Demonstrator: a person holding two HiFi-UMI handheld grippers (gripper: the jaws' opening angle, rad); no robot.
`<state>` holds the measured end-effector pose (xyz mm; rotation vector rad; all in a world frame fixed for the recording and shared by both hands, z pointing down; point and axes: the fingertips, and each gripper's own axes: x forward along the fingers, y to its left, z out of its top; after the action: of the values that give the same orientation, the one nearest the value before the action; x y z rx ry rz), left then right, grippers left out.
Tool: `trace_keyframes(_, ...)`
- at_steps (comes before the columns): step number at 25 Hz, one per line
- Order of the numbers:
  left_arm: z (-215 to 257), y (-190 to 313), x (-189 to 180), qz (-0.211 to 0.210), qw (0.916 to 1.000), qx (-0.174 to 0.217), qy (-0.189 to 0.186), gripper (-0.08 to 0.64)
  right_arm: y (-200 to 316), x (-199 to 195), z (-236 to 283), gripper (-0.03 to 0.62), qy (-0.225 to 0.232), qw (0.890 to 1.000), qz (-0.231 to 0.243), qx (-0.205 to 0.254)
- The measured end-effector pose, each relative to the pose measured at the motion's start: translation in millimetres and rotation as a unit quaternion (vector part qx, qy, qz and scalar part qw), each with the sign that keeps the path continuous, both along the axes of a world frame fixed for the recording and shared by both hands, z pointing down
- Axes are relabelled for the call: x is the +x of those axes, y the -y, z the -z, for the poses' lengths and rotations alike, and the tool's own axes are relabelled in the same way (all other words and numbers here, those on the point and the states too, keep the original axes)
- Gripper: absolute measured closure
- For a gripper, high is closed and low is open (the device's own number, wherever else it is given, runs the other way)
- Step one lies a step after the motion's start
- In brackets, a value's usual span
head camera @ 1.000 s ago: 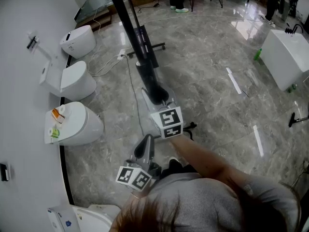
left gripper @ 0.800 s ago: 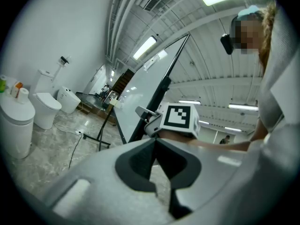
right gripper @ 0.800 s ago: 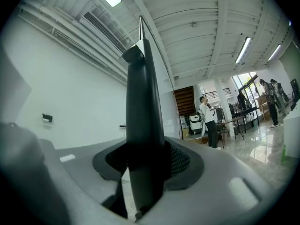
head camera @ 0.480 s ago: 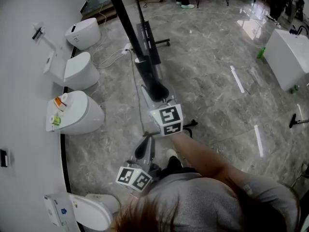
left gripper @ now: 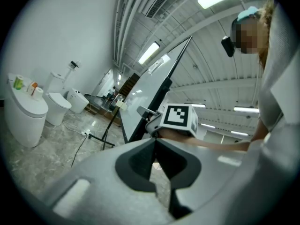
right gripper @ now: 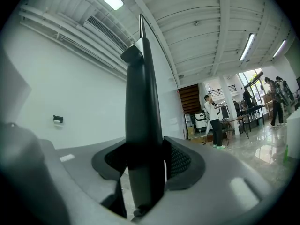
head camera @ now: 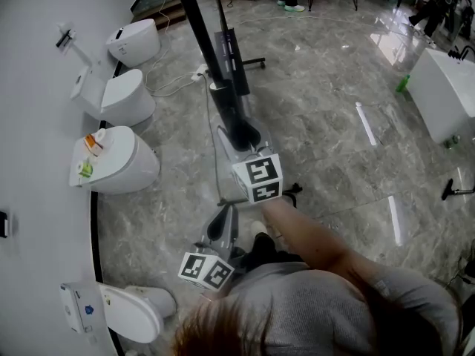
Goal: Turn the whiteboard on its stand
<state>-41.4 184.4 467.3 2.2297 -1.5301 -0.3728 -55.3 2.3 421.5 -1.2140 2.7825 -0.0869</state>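
Edge-on whiteboard [head camera: 197, 21] runs 11-to-5 o'clock, R gripper [head camera: 241, 138] clamped on it w/ jaws just easing wider, L gripper [head camera: 225, 221] pinched together, empty; grey marble floor [head camera: 326, 110], toilets [head camera: 119, 165] at 9.

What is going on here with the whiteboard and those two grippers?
A person holds a gripper in each hand. The right gripper clamps the black edge of the whiteboard. Its jaws have just been opening slightly, with the edge between them. The left gripper hangs back, shut and empty.
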Motion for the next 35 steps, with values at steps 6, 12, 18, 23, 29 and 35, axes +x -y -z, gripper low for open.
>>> trace_keyframes(6,-6,-15,13,-0.010,0.9999,0.009,0.004,0.558,-23,7,-8,0.388,0.004,1.000,0.008,0.003)
trace_keyframes(12,5,-23,16,-0.006,0.9999,0.007,-0.004,0.558,-36,11,3,0.387,0.007,1.000,0.012,0.002)
trace_keyframes(18,16,-35,22,-0.005,0.9999,0.005,-0.010,0.560,-48,17,14,0.387,0.009,1.000,0.014,0.003)
trace_keyframes(23,25,-42,22,0.001,0.9999,0.006,-0.016,0.560,-55,21,22,0.385,0.010,1.000,0.016,0.001)
trace_keyframes(29,27,-60,30,0.005,0.9998,0.002,-0.021,0.559,-70,27,26,0.385,0.014,1.000,0.018,0.000)
trace_keyframes(35,35,-70,32,0.015,0.9995,-0.001,-0.029,0.559,-83,33,36,0.381,0.020,0.999,0.027,0.001)
